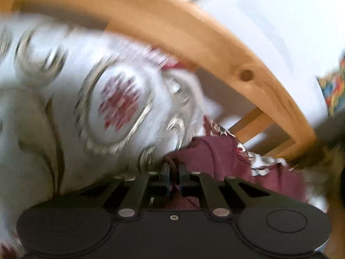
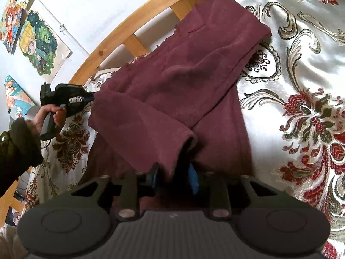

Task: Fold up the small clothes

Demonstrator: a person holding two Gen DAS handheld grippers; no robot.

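A maroon garment (image 2: 179, 82) lies partly folded on a white bedspread with red and gold damask pattern (image 2: 301, 69). My right gripper (image 2: 174, 172) is shut on the garment's near folded edge and holds it slightly raised. My left gripper (image 2: 90, 99) shows at the left of the right wrist view, gripping the garment's left corner. In the blurred left wrist view, the left gripper (image 1: 173, 168) is shut on maroon fabric (image 1: 215, 157), with the bedspread (image 1: 64, 108) to its left.
A curved wooden bed frame (image 2: 120, 34) with slats runs behind the garment; it also shows in the left wrist view (image 1: 215, 49). Colourful cartoon posters (image 2: 38, 43) hang on the white wall (image 2: 86, 6). The person's dark-sleeved arm (image 2: 17, 146) is at the left.
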